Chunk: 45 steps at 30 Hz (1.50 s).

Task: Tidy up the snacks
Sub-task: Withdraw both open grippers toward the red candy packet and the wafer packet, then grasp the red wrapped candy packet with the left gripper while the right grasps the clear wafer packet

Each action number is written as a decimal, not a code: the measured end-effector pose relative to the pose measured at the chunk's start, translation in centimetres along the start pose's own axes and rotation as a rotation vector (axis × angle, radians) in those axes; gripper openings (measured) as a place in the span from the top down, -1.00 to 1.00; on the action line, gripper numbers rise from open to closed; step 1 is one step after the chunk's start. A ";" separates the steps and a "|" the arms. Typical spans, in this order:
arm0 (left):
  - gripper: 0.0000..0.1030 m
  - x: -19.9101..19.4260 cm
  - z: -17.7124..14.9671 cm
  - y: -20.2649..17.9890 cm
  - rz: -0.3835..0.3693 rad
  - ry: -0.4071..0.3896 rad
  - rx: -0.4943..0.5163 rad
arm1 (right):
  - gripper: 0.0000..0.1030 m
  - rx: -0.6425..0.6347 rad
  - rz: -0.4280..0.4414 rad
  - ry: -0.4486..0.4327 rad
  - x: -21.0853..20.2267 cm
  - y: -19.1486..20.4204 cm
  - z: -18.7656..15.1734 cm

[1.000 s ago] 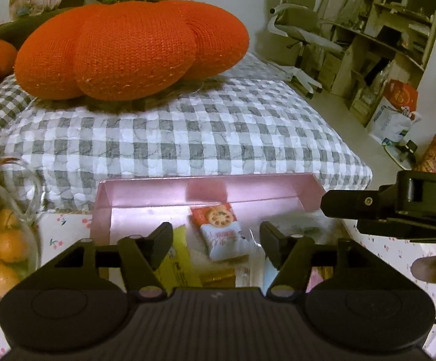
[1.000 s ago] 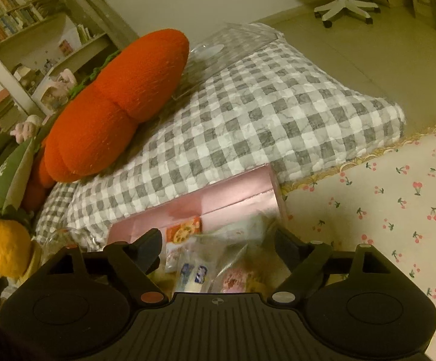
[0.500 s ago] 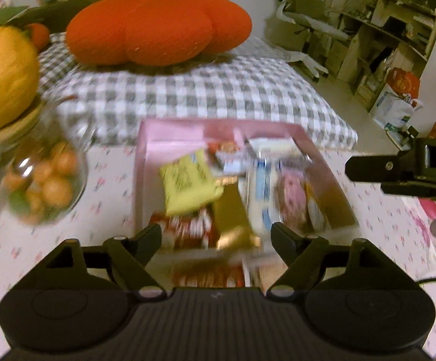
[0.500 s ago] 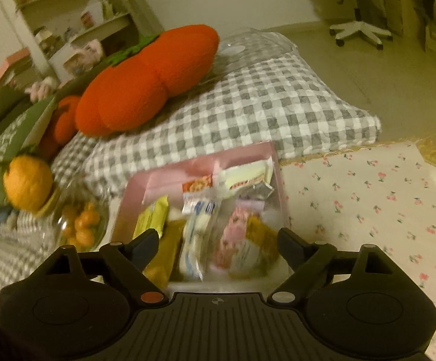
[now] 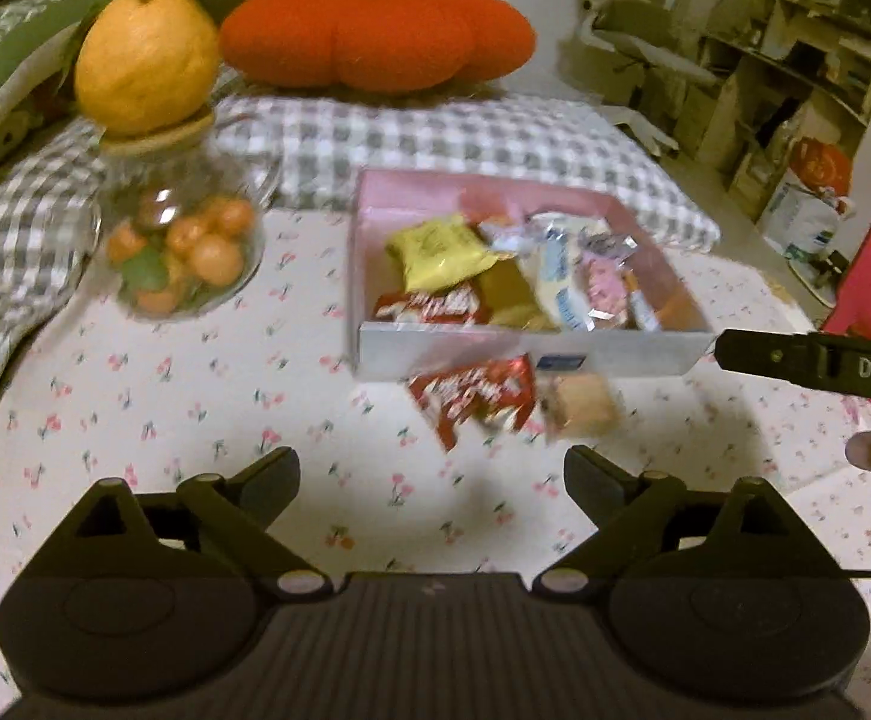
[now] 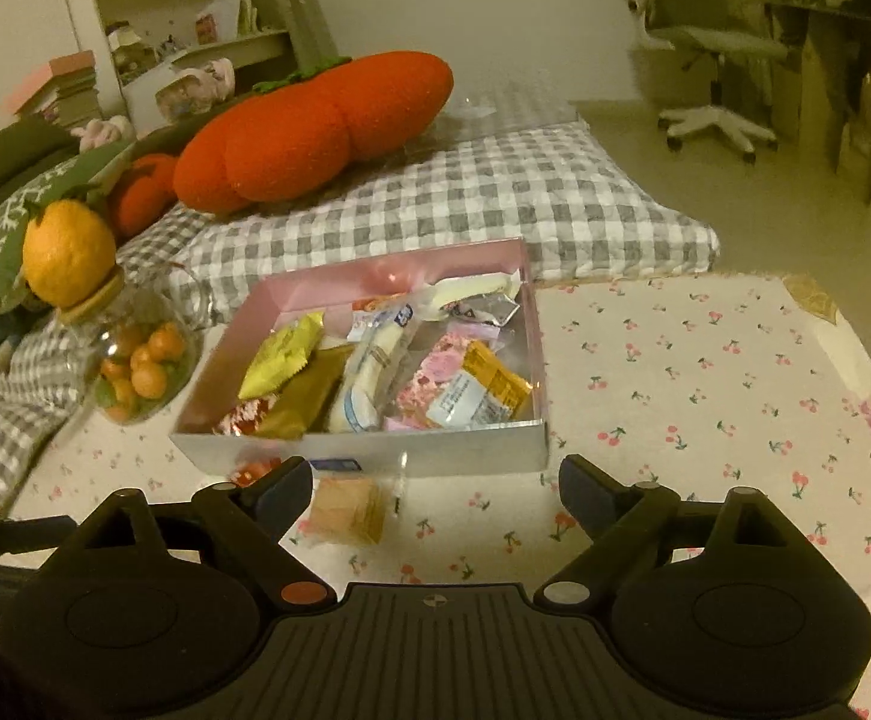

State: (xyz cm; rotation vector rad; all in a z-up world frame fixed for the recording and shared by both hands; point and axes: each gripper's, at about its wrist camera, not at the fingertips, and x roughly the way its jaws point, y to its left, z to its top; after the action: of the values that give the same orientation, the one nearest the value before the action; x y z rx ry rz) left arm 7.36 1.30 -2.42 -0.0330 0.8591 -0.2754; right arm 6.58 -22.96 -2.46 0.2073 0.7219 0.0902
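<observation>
Both claws pulled back from the pink box [image 5: 369, 276]; two packets now visible outside it. Left claw [image 5: 432, 483] spread, empty, bottom of frame. Glass jar [image 5: 180, 246] upper left. Box centre frame on the cherry-print desk [image 5: 195, 408], packed with snacks. Red packet [image 5: 474, 396] and tan packet [image 6: 348, 510] just before its near wall. Right claw [image 6: 435, 489] spread, empty.
</observation>
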 end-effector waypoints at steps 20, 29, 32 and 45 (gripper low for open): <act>-0.70 5.7 -1.9 -1.2 -0.073 -0.015 0.111 | -0.79 -0.083 0.058 0.092 4.7 -1.2 -4.8; -0.39 6.4 -2.2 -0.9 -0.065 -0.054 0.129 | -0.86 -0.139 0.058 0.083 5.3 -0.8 -4.7; -0.10 6.4 -2.2 -0.6 -0.055 -0.073 0.137 | -0.86 -0.132 0.051 0.072 5.8 -0.7 -4.4; 0.66 6.3 -1.9 1.4 -0.065 -0.112 0.061 | -0.86 -0.166 0.061 0.057 6.6 0.3 -3.9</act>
State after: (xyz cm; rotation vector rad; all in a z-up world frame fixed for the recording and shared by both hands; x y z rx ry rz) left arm 10.12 1.25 -8.54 -0.0195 0.7386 -0.3578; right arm 8.94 -21.03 -9.57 0.0685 0.7608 0.2136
